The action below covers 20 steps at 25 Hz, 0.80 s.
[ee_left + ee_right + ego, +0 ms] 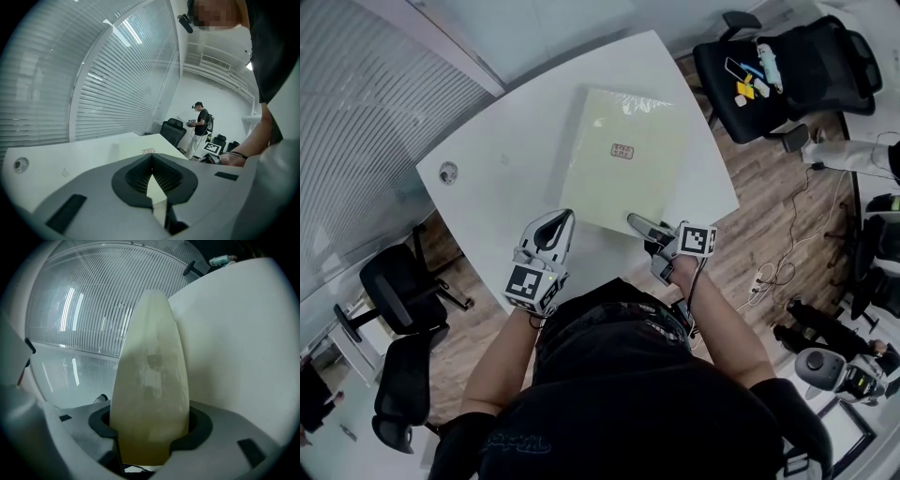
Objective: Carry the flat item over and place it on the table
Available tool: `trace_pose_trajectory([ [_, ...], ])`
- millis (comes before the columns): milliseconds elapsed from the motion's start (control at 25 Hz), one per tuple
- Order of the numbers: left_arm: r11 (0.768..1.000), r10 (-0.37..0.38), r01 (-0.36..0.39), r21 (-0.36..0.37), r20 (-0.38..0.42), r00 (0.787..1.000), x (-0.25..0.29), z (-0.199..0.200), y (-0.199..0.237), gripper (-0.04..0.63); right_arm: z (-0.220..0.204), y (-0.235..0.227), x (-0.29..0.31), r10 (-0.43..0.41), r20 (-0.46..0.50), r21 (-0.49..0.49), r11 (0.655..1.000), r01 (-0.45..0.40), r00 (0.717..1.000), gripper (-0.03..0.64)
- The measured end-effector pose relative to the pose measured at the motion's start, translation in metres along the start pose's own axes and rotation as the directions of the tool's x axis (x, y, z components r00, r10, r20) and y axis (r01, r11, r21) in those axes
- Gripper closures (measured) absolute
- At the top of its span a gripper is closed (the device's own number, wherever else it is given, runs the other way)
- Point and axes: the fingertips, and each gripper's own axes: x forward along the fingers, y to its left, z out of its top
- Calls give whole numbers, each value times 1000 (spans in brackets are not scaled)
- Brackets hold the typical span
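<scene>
Where the right gripper (634,221) is clenched on its near edge, the one flat item (623,159) reaches ahead of those jaws, lying on the single white table (502,173). It is a pale yellow-green square sheet with one small red label (622,150) at its middle. Tips pressed together on nothing, the left gripper (566,217) has the sheet's near corner just beyond its jaws.
</scene>
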Motion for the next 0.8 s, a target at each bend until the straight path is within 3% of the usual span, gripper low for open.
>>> trace_pose_trajectory([
  [440,1000,2,-2,-3,-6,1000,-2,0,1,583,1,2,6,53,-15,-58,997,-54,998,327],
  [560,1000,0,0,-4,-8,1000,0,-2,-1,583,-3,-14,3,-7,-14,-11,1000,7,1000,316],
  [680,1000,-5,4,-6,-9,1000,1,-4,-1,583,-2,-18,5,-16,-16,-41,999,15,1000,305],
  [800,1000,-7,7,-7,-13,1000,-1,-5,-2,583,-3,-30,5,-78,-24,-51,996,77,997,285],
])
